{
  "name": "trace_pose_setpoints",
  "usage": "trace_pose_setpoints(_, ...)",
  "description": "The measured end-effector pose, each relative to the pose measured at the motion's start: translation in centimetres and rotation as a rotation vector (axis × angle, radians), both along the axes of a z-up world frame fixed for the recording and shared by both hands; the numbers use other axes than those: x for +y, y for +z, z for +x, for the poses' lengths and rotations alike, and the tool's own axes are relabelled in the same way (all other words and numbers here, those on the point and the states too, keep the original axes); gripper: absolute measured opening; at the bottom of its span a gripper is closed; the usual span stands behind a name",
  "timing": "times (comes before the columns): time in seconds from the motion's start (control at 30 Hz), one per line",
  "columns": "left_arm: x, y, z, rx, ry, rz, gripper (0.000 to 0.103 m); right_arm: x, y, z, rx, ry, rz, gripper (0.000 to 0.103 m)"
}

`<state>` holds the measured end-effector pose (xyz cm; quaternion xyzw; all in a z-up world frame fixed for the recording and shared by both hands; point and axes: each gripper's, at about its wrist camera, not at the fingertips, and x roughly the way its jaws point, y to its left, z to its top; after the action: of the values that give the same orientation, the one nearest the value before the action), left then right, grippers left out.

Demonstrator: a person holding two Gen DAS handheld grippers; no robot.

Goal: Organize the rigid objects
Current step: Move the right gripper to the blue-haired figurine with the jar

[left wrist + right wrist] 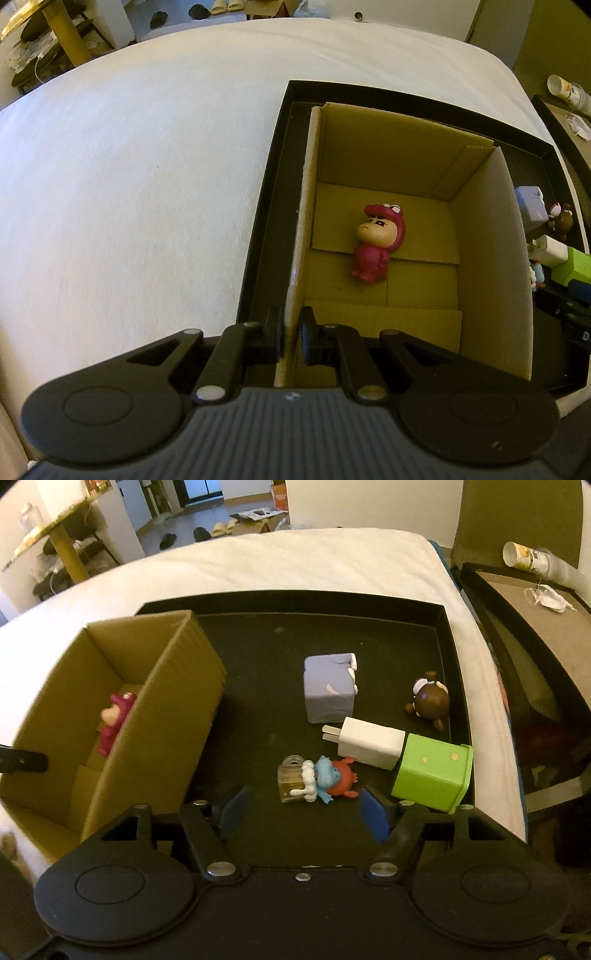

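Pointing steeply down over the near edge of the cardboard box (388, 236), the left gripper (291, 338) has its two pads pinched together on the box's left wall, one pad outside, one inside. Down on the box floor lies a pink figurine (373, 245), on its back, alone in there. Over on the other side, the right gripper (304, 810) tilts down at the black tray (258, 657), its blue-padded jaws standing apart with nothing between them. Just ahead of those jaws lies a small blue and red figure (325, 779), touching a little clear bottle (291, 782). Crowding in close: a white plug adapter (369, 744) butts against a green box (432, 775), which sits right beside the right-hand finger. Farther back stand a lavender block (328, 692) and a brown figure (430, 699) near the tray's right wall. The box stands in the tray's left part, all on a white bed (129, 166).
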<state>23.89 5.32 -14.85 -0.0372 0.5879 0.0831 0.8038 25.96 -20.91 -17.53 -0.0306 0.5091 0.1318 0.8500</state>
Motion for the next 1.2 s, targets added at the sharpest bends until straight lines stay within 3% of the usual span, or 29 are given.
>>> trace_pose_setpoints(0.33, -0.5, 0.1, 0.1, 0.007, -0.011, 0.051, 0.011, 0.7, -1.7, 1.2, 0.010, 0.014, -0.046, 0.073)
trace_pose_setpoints(0.9, -0.5, -0.1, 0.1, 0.009, -0.007, 0.055, 0.012, 2.4, -3.9, 2.6, 0.040, 0.015, -0.111, 0.073)
trace_pose_setpoints(1.0, -0.5, -0.1, 0.1, 0.010, -0.008, 0.054, 0.012, 2.3, -4.0, 2.5, 0.036, 0.008, -0.093, 0.067)
trace_pose_setpoints(1.03, -0.5, -0.1, 0.2, 0.011, -0.010, 0.054, 0.012, 2.2, -3.9, 2.5, 0.033, 0.009, -0.089, 0.059)
trace_pose_setpoints(1.2, -0.8, -0.3, 0.2, 0.018, -0.016, 0.060, 0.011, 2.4, -3.6, 1.8, 0.031, 0.014, -0.085, 0.059)
